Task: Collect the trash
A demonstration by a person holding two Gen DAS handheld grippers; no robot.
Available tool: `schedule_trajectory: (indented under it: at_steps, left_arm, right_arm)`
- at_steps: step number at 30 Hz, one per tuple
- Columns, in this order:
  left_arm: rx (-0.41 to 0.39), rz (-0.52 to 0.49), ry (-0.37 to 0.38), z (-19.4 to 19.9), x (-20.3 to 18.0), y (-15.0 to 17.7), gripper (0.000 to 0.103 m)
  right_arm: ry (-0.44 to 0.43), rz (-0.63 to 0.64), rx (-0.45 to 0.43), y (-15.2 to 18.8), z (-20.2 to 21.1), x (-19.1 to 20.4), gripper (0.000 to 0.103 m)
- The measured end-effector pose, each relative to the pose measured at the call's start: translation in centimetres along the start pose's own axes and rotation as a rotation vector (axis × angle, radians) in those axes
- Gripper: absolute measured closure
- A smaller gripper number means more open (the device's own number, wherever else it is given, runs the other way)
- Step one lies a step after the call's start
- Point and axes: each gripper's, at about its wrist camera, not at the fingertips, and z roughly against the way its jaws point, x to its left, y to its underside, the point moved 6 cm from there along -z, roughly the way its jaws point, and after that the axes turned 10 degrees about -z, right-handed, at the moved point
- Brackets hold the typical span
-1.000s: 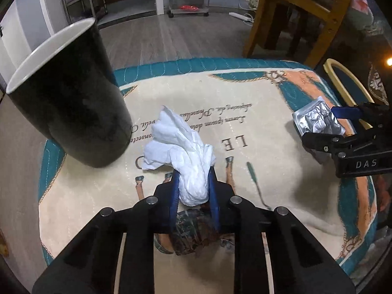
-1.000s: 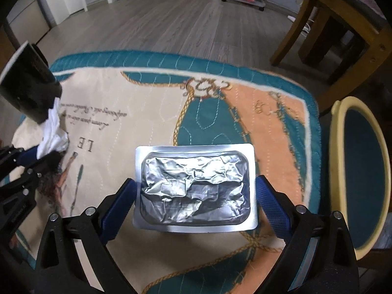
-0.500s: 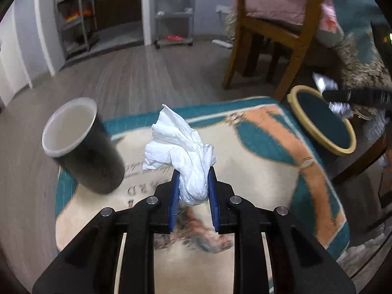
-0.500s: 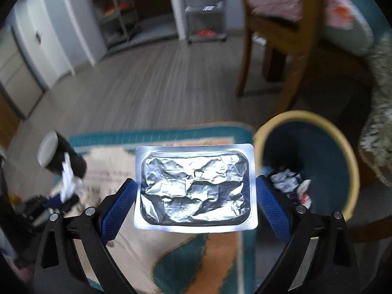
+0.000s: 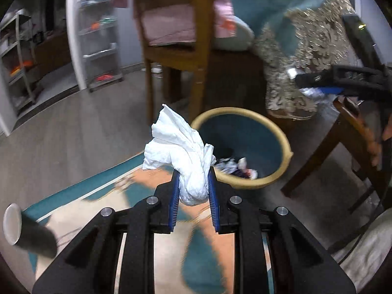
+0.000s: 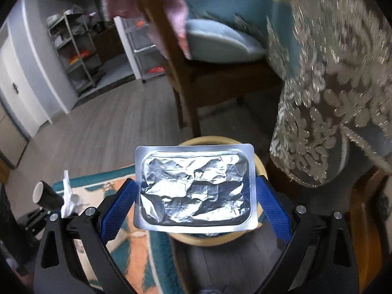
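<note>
Trash in both grippers, held near a yellow-rimmed bin (image 5: 281,138) beside a patterned rug (image 5: 103,191). The left gripper (image 5: 192,183) has its blue pads closed tight on a crumpled white tissue (image 5: 181,152), pinching the lower, bunched end so that the rest fans upward in loose, creased folds to a ragged point. The tissue hangs above the rug's edge, just short of the bin's near rim. Inside the bin, whose inner wall is teal, scraps of crumpled paper (image 5: 235,166) lie at the bottom.

The right gripper (image 6: 196,196) is spread wide, its blue pads pressed against the two short edges of a silver foil tray (image 6: 194,186). The tray is a flat rectangle with rounded corners and a smooth border around a heavily wrinkled, shiny centre. It sits directly over the bin, hiding most of the opening.

Left of the bin, on the rug, a black cup (image 6: 46,197) with a white interior lies tilted. Behind the bin stands a wooden chair (image 5: 193,49); to its right hangs a lace-patterned cloth (image 6: 330,98).
</note>
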Motion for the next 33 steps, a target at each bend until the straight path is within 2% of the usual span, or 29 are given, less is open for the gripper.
schedule_trajectory:
  at_steps: [7,10,14,16,17,18,20,26,33]
  left_arm:
    - [0.050,-0.090,0.041,-6.5,-3.4,-3.3,0.082]
    - [0.083,-0.132,0.052,-9.3,-4.6,-3.7,0.082]
    - [0.106,-0.133,0.064,-12.2,-5.0,-4.1,0.082]
    - [0.098,-0.117,0.069,-12.9,-5.0,-4.3,0.076]
    - [0.094,-0.104,0.082,-13.3,-5.1,-4.5,0.063]
    - [0.088,-0.098,0.075,-13.5,-5.1,-4.7,0.043]
    - [0.050,-0.104,0.063,-12.9,-5.1,-4.9,0.031]
    - [0.043,-0.120,0.034,-9.9,-4.5,-4.9,0.024]
    - [-0.048,-0.098,0.012,0.6,-3.3,-5.0,0.017]
  right_arm:
    - [0.001,-0.101,0.087,-0.2,-5.6,-2.6,0.007]
    - [-0.007,-0.153,0.130,0.2,-8.0,-3.5,0.007]
    - [-0.011,-0.223,0.162,0.4,-10.0,-4.4,0.007]
    - [-0.028,-0.259,0.174,0.5,-10.8,-4.6,0.007]
    - [-0.040,-0.270,0.176,0.3,-11.0,-4.4,0.007]
    - [-0.056,-0.281,0.176,0.2,-11.1,-4.3,0.007]
    - [-0.079,-0.291,0.186,0.1,-11.5,-3.8,0.007]
    - [-0.073,-0.264,0.186,-0.3,-10.5,-2.7,0.006]
    - [-0.075,-0.181,0.109,-0.4,-4.2,0.1,0.006]
